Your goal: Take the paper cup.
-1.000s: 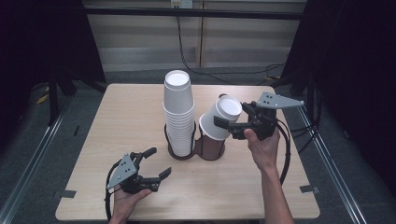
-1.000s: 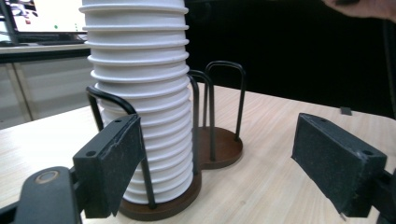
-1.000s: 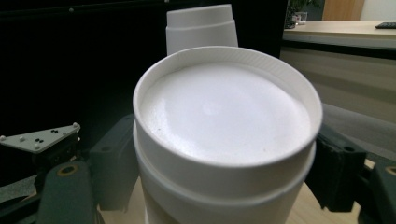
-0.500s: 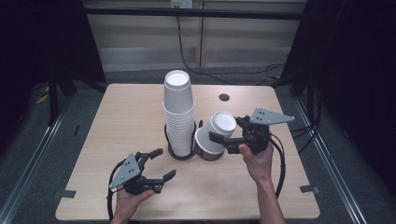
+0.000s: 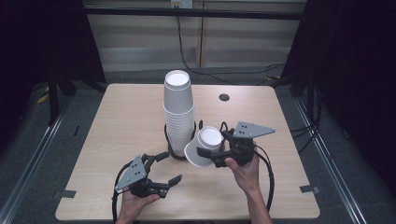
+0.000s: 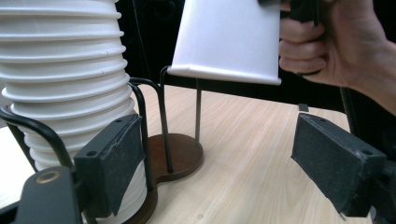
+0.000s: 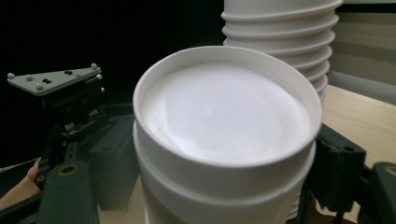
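White paper cups [image 5: 204, 147], clamped upside down in the right hand-held gripper [image 5: 210, 154], hang over the holder's empty base [image 6: 180, 151]; lowering comes next. Left hand-held gripper [image 5: 161, 169] waits apart, empty.

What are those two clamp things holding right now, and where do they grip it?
The right gripper holds an upside-down white paper cup, clamped across its sides near the base. The left gripper holds nothing; its jaws stand apart.

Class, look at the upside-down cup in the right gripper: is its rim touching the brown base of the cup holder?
Apart. In the left gripper view the cup hangs with its rim well above the brown base, with the dark background and tabletop visible between them.
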Demonstrator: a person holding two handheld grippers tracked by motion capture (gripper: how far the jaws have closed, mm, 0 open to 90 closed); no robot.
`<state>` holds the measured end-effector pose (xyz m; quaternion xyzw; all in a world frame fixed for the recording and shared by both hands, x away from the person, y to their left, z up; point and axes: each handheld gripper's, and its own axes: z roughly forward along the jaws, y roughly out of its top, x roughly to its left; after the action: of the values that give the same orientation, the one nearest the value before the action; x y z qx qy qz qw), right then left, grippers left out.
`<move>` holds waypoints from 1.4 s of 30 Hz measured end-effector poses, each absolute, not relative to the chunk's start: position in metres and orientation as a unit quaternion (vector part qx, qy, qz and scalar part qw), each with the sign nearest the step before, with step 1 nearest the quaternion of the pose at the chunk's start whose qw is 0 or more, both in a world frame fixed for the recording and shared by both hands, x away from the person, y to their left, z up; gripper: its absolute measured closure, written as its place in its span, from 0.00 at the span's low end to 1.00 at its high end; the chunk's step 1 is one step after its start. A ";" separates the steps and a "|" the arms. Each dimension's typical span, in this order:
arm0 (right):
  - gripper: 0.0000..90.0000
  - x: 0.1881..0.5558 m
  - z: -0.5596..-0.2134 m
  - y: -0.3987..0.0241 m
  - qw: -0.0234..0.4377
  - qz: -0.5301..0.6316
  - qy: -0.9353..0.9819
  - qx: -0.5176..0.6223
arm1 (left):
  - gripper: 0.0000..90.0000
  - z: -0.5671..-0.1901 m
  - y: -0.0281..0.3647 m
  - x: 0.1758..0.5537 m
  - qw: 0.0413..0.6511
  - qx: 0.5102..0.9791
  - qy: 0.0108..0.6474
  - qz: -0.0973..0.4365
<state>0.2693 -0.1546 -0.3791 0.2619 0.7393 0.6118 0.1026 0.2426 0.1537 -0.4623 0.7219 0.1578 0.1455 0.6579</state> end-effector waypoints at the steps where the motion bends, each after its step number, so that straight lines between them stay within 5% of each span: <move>1: 0.25 0.269 -0.381 -0.153 0.100 0.613 0.740 0.260 | 0.18 -0.462 0.154 0.243 0.658 0.723 0.156 0.144; 42: 0.25 0.263 -0.425 -0.121 0.031 0.625 0.739 0.250 | 0.11 -0.471 0.120 0.253 0.653 0.739 0.121 0.116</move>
<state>0.2629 -0.1207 -0.4247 0.2504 0.7386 0.6252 0.0314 0.2532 0.1196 -0.4713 0.7386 0.1211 0.1165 0.6529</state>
